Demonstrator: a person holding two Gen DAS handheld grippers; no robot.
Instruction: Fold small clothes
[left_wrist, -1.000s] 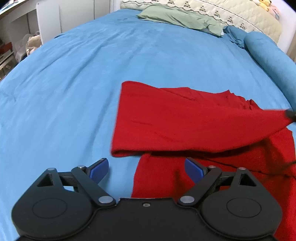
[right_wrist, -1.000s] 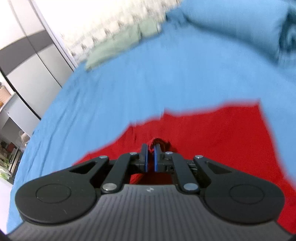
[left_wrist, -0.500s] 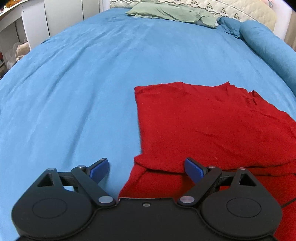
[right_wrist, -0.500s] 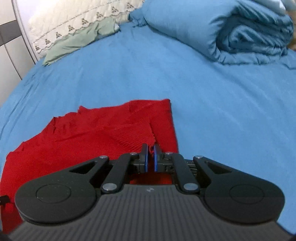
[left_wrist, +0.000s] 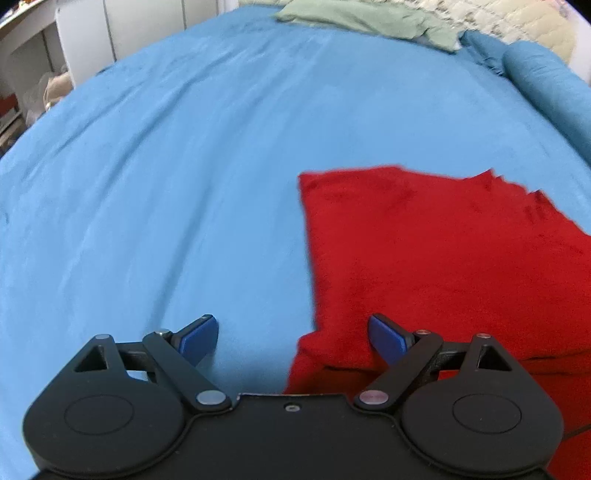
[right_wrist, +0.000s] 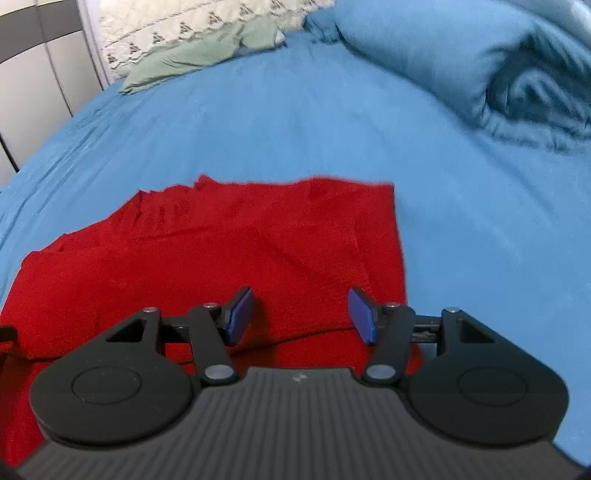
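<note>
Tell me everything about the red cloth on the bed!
The red cloth is bright, soft and fuzzy-looking. It lies folded on the blue bedsheet, an upper layer over a lower one, its far edge jagged. No pads press on it: both grippers hover open above its near edge, the right one's jaws having just opened.

The red garment runs off the right edge in the left wrist view, and its near part is hidden behind the left claw. In the right wrist view the right claw covers its near edge. The folded blue duvet is blurred and cut off at the right. The clutter beside the bed is too small to tell.
</note>
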